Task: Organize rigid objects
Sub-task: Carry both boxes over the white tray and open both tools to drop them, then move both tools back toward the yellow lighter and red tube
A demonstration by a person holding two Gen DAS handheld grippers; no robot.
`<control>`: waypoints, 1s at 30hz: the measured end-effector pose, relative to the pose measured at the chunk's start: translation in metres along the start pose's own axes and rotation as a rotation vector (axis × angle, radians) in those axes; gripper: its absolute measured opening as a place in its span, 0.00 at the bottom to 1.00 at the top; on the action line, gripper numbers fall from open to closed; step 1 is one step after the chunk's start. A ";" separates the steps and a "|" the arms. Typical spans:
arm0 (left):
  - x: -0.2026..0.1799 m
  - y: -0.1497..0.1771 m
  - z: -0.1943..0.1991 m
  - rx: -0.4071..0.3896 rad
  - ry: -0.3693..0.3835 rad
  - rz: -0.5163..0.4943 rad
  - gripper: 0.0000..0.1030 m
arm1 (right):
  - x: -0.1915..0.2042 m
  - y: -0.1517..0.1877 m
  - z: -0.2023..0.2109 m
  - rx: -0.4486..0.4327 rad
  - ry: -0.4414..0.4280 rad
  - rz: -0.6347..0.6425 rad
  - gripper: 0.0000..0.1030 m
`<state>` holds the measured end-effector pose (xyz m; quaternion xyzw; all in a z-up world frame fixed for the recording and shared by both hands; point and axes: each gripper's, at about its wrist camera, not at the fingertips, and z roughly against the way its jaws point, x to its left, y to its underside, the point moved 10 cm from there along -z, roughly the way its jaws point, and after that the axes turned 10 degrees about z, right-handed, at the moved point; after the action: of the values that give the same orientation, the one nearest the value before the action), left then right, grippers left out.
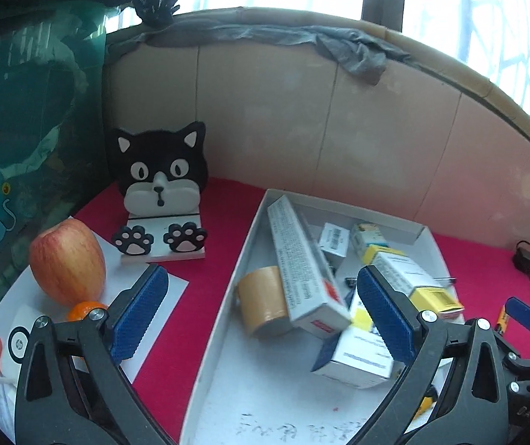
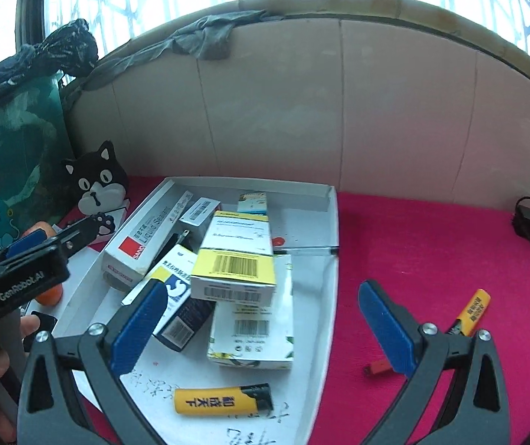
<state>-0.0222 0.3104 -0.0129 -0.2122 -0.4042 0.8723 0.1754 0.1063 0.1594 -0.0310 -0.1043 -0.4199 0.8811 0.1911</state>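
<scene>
Nearest us, our right gripper (image 2: pixel 265 328) hangs with blue-padded jaws spread wide and empty, straddling the right wall of the shallow white cardboard tray (image 2: pixel 333 278). Our left gripper (image 1: pixel 265 311), equally wide and empty, hovers over that tray's left half. Inside, the long white sealant carton (image 2: pixel 146 237) and the yellow-banded white box (image 2: pixel 237 256) are piled with smaller packets. Outside the tray on the red cloth (image 2: pixel 432 237), the slim yellow-and-orange lighter (image 2: pixel 471 313) lies just beyond the right gripper's right finger, its long axis slanting up-right. We judge the right gripper much nearer to it.
</scene>
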 end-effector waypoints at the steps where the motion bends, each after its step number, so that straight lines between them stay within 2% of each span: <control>1: -0.003 0.000 0.002 -0.004 0.003 -0.006 1.00 | -0.003 0.001 0.002 -0.005 0.004 -0.005 1.00; 13: -0.045 0.011 0.022 -0.015 0.044 -0.095 1.00 | -0.042 0.014 0.024 -0.024 0.040 -0.091 1.00; 19: -0.078 0.026 0.031 0.010 0.119 -0.153 1.00 | -0.077 0.021 0.039 -0.033 0.103 -0.131 1.00; 26: -0.127 0.056 0.045 0.058 0.257 -0.236 1.00 | -0.152 0.044 0.052 -0.002 0.218 -0.269 1.00; 28: -0.138 0.065 0.048 0.073 0.291 -0.254 1.00 | -0.188 0.058 0.056 0.027 0.292 -0.357 1.00; 30: -0.147 0.073 0.051 0.083 0.311 -0.277 1.00 | -0.214 0.072 0.054 0.074 0.316 -0.449 1.00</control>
<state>0.0666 0.1636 -0.0068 -0.2794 -0.3613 0.8124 0.3624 0.2633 -0.0105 -0.0489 -0.1376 -0.3649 0.8043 0.4483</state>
